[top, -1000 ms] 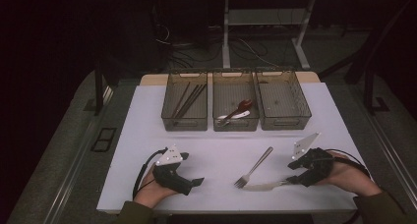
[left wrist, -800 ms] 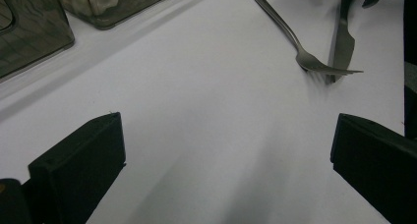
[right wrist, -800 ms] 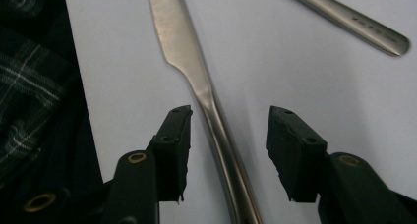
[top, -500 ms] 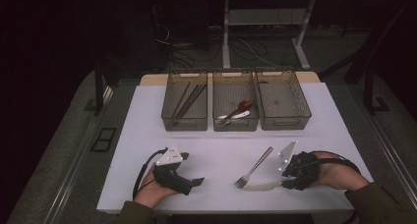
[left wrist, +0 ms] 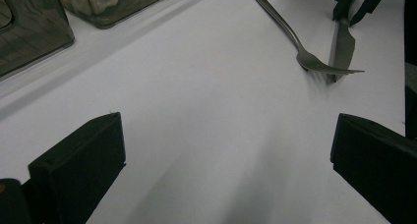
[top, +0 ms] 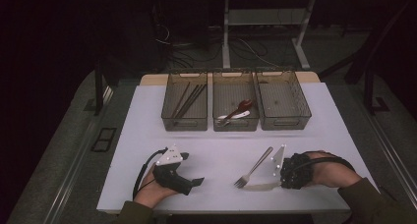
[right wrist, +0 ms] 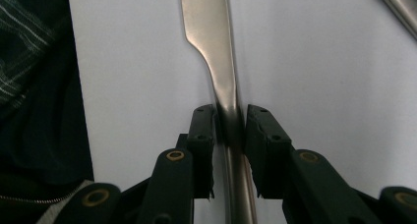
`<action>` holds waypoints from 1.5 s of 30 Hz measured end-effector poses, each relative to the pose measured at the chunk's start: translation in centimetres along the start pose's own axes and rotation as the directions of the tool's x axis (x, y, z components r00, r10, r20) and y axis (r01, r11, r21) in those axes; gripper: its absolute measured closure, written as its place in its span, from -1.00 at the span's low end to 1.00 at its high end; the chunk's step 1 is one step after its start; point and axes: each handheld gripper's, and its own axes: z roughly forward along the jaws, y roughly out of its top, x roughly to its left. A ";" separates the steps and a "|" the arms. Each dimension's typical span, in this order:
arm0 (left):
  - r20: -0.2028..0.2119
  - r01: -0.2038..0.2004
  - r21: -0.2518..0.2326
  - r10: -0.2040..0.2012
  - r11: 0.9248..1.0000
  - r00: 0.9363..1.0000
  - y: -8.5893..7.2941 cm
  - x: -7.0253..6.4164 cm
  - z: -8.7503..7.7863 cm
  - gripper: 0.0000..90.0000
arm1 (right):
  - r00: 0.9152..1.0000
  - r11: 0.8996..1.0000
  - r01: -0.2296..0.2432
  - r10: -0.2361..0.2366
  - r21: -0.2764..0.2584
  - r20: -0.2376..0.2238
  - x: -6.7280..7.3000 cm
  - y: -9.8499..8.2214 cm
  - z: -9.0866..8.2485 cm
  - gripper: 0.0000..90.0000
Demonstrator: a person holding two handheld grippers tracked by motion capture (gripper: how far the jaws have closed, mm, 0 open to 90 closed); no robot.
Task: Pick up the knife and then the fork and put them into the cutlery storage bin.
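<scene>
the right gripper (right wrist: 230, 135) has just closed on the knife (right wrist: 211, 47) handle; blade axis runs straight ahead, along the jaws.

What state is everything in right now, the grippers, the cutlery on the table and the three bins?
Right gripper: jaws have just been closing, now pinched on the knife handle.
Knife: flat on the table, blade pointing away from the gripper.
Left gripper: jaws wide open, nothing between them.
Fork: lying loose on the table, untouched.
Left bin: holds chopsticks.
Middle bin: holds spoons.
Right bin: empty.
</scene>
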 end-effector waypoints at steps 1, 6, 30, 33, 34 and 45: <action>0.000 -0.001 0.001 0.001 1.000 1.000 0.0 0.0 0.0 -1.00 | 1.000 1.000 0.005 -0.005 0.006 -0.003 0.1 0.1 0.0 0.62; 0.001 -0.002 0.002 0.002 1.000 1.000 0.0 0.0 0.0 -1.00 | 0.999 0.998 0.053 -0.053 0.036 0.001 0.0 0.6 0.1 0.69; 0.003 -0.001 0.003 0.001 1.000 1.000 0.0 0.0 0.1 -1.00 | 0.995 0.996 0.080 -0.082 -0.029 -0.053 0.1 -1.3 -1.2 0.77; 0.003 -0.002 0.006 0.002 1.000 1.000 0.0 0.0 0.1 -1.00 | 0.997 0.998 0.049 -0.051 -0.045 -0.051 0.1 -2.0 -1.6 0.78; 0.003 -0.003 0.006 0.003 1.000 1.000 0.0 0.0 0.1 -1.00 | 0.998 0.998 0.039 -0.041 -0.049 -0.047 0.1 -2.3 -1.7 0.78; 0.003 -0.002 0.005 0.002 1.000 1.000 0.0 0.0 0.1 -1.00 | 0.995 0.978 -0.099 0.102 -0.186 0.009 -1.0 -4.1 -3.1 0.78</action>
